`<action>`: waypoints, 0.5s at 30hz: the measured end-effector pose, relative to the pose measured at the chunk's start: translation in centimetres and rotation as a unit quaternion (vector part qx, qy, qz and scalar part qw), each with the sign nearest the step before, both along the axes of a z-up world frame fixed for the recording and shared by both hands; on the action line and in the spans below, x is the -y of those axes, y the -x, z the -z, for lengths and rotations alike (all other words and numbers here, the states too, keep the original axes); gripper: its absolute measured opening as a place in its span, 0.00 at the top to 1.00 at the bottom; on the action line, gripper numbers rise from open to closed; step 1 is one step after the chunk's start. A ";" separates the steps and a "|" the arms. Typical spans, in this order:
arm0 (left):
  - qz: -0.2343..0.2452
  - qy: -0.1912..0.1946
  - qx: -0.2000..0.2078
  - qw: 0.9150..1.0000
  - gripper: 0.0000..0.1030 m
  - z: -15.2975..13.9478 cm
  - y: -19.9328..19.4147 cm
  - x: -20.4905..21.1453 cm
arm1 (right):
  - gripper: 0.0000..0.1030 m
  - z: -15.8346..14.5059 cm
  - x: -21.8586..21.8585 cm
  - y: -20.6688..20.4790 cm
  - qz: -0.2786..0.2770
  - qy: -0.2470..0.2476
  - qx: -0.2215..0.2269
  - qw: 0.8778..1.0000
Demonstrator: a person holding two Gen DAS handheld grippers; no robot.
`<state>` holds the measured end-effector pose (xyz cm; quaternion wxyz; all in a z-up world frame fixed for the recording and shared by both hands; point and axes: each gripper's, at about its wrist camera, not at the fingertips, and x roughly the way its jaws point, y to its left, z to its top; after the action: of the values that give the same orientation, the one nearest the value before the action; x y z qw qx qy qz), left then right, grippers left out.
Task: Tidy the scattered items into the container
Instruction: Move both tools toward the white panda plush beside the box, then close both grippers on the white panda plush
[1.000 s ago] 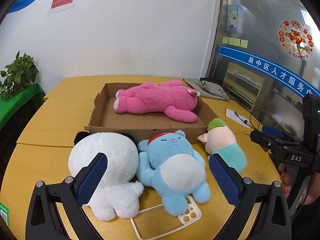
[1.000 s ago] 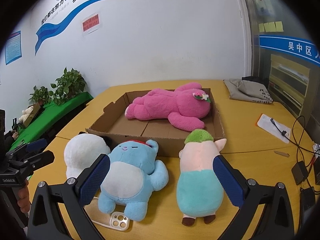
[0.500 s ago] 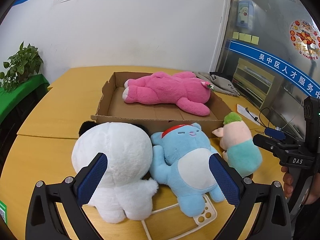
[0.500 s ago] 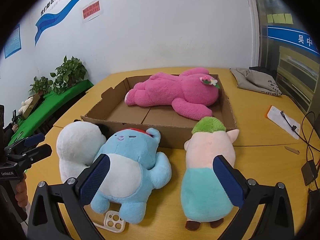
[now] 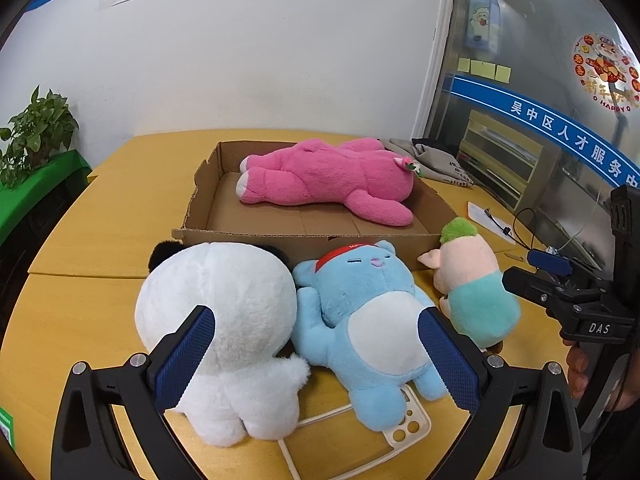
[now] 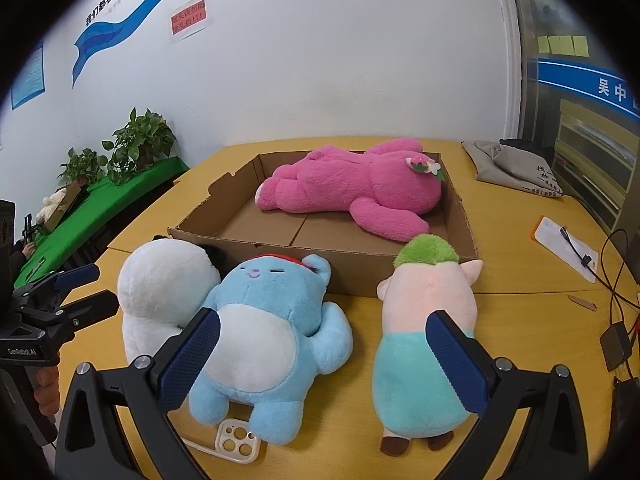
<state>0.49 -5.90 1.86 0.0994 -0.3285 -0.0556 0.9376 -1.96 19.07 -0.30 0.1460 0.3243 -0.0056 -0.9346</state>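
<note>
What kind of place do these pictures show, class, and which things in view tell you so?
Probably an office or public service centre, not a home. Clues: the blue banner with Chinese characters across the glass partition, the slogan lettering and notice on the white wall, and sticky notes on the glass.

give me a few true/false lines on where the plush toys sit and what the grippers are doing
1. The pink plush lies inside the cardboard box. True.
2. The blue plush is in the box as well. False: it lies on the table in front of the box.
3. The left gripper is shut on the white plush. False: its jaws stand wide open, holding nothing.
4. The right gripper is open. True.
5. A phone case lies partly under the blue plush. True.
</note>
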 end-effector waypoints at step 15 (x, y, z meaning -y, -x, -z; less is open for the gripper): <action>-0.038 -0.035 0.017 0.999 0.00 1.8 0.9 6.4 | 0.00 1.2 5.1 2.2 -0.050 -0.013 0.019 0.998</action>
<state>-0.37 -12.29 0.06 0.0738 -0.3380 -0.1023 0.9327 -4.20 14.01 -1.55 0.1887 0.3434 0.0198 -0.9198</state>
